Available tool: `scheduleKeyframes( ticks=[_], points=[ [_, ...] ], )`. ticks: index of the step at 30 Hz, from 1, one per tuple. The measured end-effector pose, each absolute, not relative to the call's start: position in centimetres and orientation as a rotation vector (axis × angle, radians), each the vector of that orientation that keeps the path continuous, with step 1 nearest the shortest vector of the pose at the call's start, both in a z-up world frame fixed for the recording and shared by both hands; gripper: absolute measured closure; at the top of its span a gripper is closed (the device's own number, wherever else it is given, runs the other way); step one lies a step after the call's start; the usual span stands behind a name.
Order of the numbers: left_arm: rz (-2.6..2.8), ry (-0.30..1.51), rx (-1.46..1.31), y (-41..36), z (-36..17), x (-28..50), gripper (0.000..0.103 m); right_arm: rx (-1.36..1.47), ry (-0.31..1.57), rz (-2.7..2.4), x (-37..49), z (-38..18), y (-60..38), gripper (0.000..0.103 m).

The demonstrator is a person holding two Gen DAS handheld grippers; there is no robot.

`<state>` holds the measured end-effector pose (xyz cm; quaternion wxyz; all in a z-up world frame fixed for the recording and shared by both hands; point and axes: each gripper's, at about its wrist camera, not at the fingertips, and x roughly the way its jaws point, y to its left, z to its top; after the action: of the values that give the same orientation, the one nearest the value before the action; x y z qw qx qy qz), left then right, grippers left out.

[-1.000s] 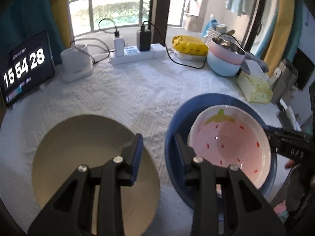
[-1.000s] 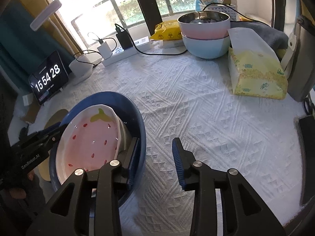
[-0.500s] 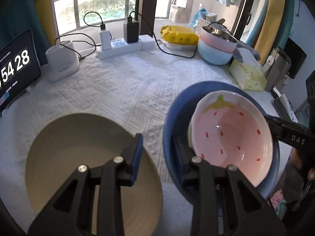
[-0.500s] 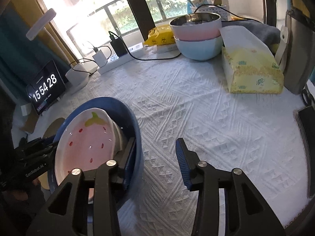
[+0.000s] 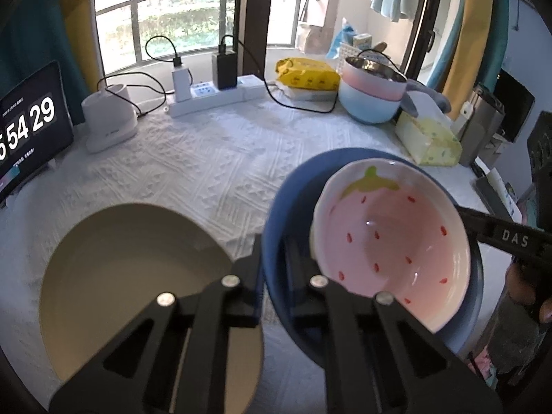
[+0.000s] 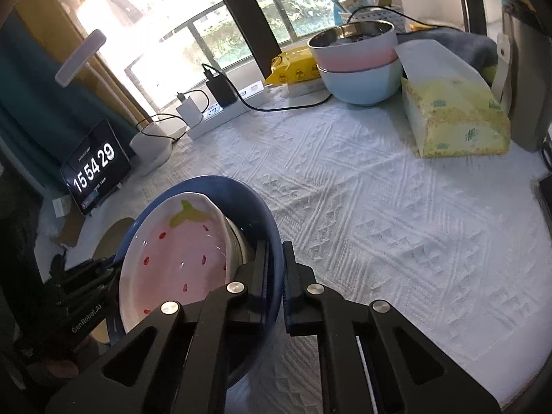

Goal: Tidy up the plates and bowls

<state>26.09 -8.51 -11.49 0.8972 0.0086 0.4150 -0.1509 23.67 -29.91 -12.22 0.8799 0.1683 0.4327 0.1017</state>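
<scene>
Left claw (image 5: 272,258): jaws pinched narrow onto the near-left rim of the blue bowl, one finger outside the wall, one inside.
Right claw (image 6: 275,265): jaws pinched narrow onto the opposite rim of the same bowl, again one finger on each side of the wall.
Blue bowl (image 5: 289,200): landmark; held at both rims by the two claws, tilted, over the white textured cloth on the surface (image 6: 362,207).
Strawberry bowl (image 5: 390,238): pink with red seeds and a green leaf, nested inside the blue bowl, leaning toward its right side.
Tan plate (image 5: 131,269): just left of the blue bowl, flat on the surface, partly under the left claw.
Stacked pink and pale-blue bowls (image 6: 358,65): well beyond the blue bowl, at the far edge of the surface.
Tissue pack (image 6: 455,120): far right of the blue bowl, beside the stacked bowls.
Clock screen (image 6: 95,169): beyond-left of the blue bowl, reading 15 54 29.
Power strip (image 5: 210,98): far behind the blue bowl, by the window.
</scene>
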Motion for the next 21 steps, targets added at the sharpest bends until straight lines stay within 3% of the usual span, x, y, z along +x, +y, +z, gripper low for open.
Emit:
scheduleKeyframes(
  ticks=[21],
  points=[
    [-0.328, 0.840, -0.021, -8.3, -9.9, 25.1, 0.096, 0.326, 0.883, 0.181, 22.6, -10.5, -29.9, 0.096]
  ],
)
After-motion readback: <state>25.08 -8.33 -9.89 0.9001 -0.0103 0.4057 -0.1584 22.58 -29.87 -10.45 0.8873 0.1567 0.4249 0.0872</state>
